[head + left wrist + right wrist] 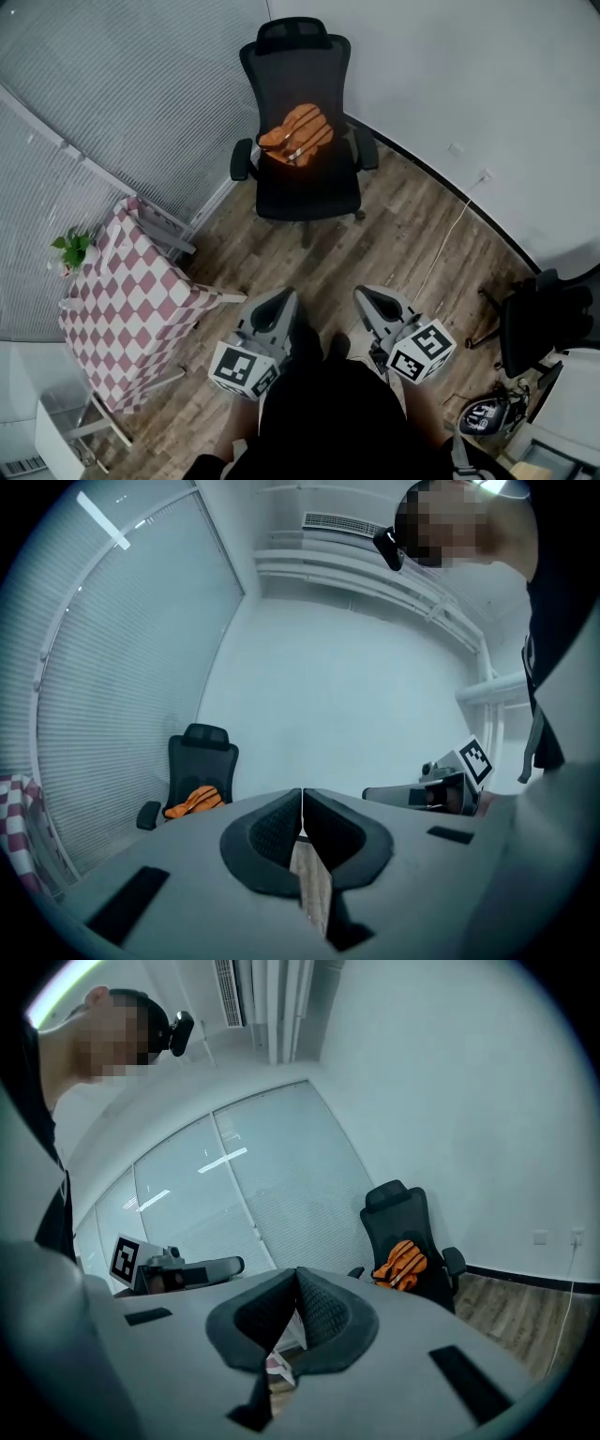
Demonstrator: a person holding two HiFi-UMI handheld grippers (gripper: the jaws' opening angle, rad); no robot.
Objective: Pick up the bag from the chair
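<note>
An orange bag [298,134] lies on the seat of a black office chair [305,178] against the far wall. The same bag [194,801] shows small at the left of the left gripper view, and the bag [401,1265] sits right of centre in the right gripper view. My left gripper [281,302] and right gripper [367,300] are held side by side close to the person's body, well short of the chair. Both point toward it. Each gripper's jaws are pressed together with nothing between them.
A small table with a red-and-white checked cloth [131,300] and a potted plant [71,248] stands at the left. A white cable [441,246] runs across the wood floor on the right. A second black chair [548,323] and clutter sit at the right edge.
</note>
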